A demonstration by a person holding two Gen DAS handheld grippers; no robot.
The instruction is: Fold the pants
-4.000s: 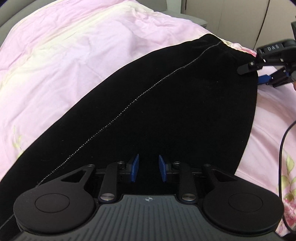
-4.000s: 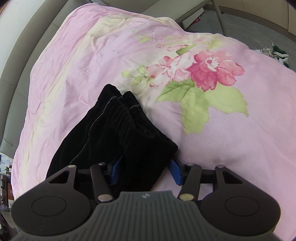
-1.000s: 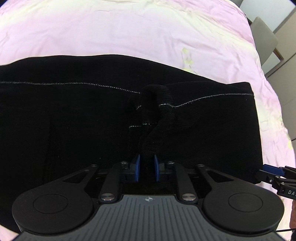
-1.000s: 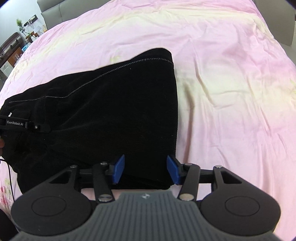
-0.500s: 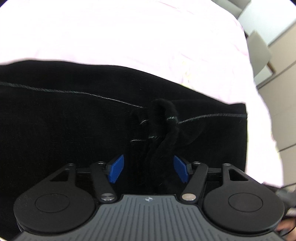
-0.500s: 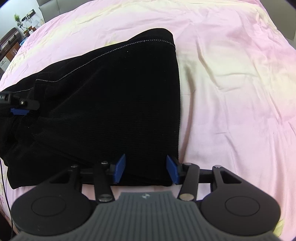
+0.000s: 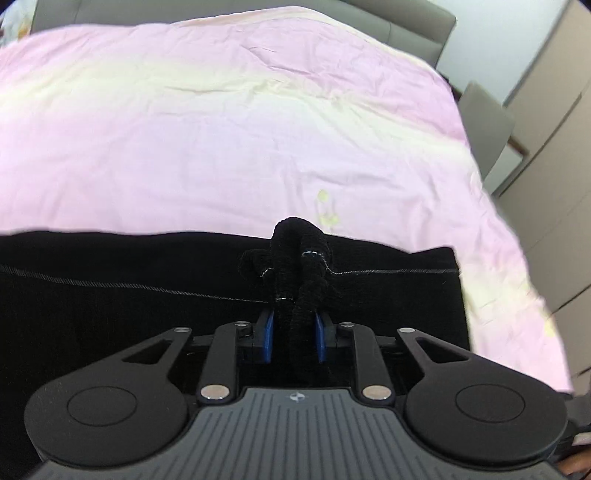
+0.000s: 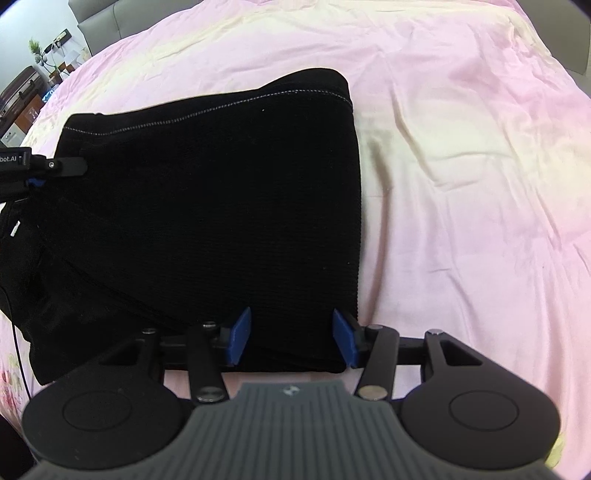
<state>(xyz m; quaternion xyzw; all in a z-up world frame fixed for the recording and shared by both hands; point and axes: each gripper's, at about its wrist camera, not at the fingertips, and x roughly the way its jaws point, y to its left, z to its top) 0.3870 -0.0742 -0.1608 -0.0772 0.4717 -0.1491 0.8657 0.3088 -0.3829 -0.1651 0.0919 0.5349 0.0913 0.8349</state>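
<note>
The black pants (image 8: 221, 206) lie folded on the pink bedspread (image 8: 461, 147), with a pale stitched seam along the far edge. My left gripper (image 7: 293, 338) is shut on a bunched ridge of the pants (image 7: 301, 258) and lifts it above the flat cloth. It also shows at the left edge of the right wrist view (image 8: 35, 173). My right gripper (image 8: 291, 332) is open, its blue pads either side of the near right corner of the folded pants, not pinching.
The bed's grey headboard (image 7: 388, 22) is at the far end. A grey chair (image 7: 484, 122) and beige wardrobe doors (image 7: 554, 122) stand to the right. Shelves with a plant (image 8: 37, 48) are far left in the right wrist view.
My left gripper opened half a second ago and has now shut again on the bunched cloth, raising it. My right gripper stayed open at the corner and moved closer.
</note>
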